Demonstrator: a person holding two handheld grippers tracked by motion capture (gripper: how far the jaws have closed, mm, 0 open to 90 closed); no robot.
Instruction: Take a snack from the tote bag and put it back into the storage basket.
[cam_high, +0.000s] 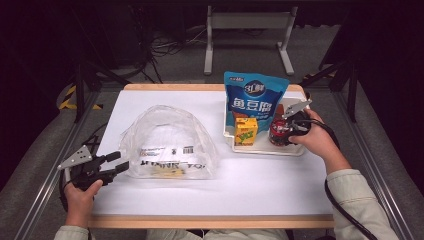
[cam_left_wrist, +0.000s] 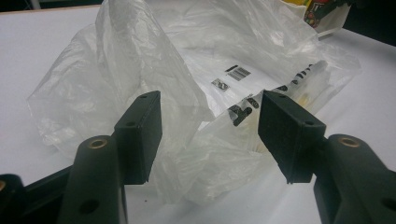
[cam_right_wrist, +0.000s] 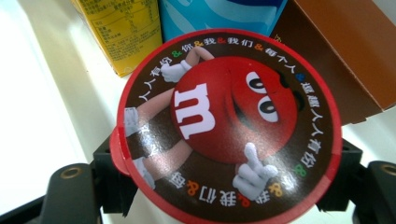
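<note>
A round candy tub (cam_right_wrist: 229, 121) with a red cartoon lid stands in the white tray (cam_high: 265, 150) at the right of the table. My right gripper (cam_right_wrist: 226, 182) reaches in from the right, one jaw on each side of the tub under its lid, shut on it; from above the gripper (cam_high: 286, 131) covers part of the tub (cam_high: 277, 135). A crumpled clear plastic bag (cam_high: 167, 142) with printed paper inside lies at centre left. My left gripper (cam_left_wrist: 210, 126) stands open at the bag's left edge, a loose fold of the bag (cam_left_wrist: 210, 60) between its fingers (cam_left_wrist: 140, 130).
The tray also holds a yellow drink carton (cam_high: 245, 131), a tall blue snack pouch (cam_high: 255, 97) at its back and a brown box (cam_right_wrist: 341, 51) beside the tub. The white table top (cam_high: 260, 185) has a wooden edge in front. Metal stands and cables sit beyond the table.
</note>
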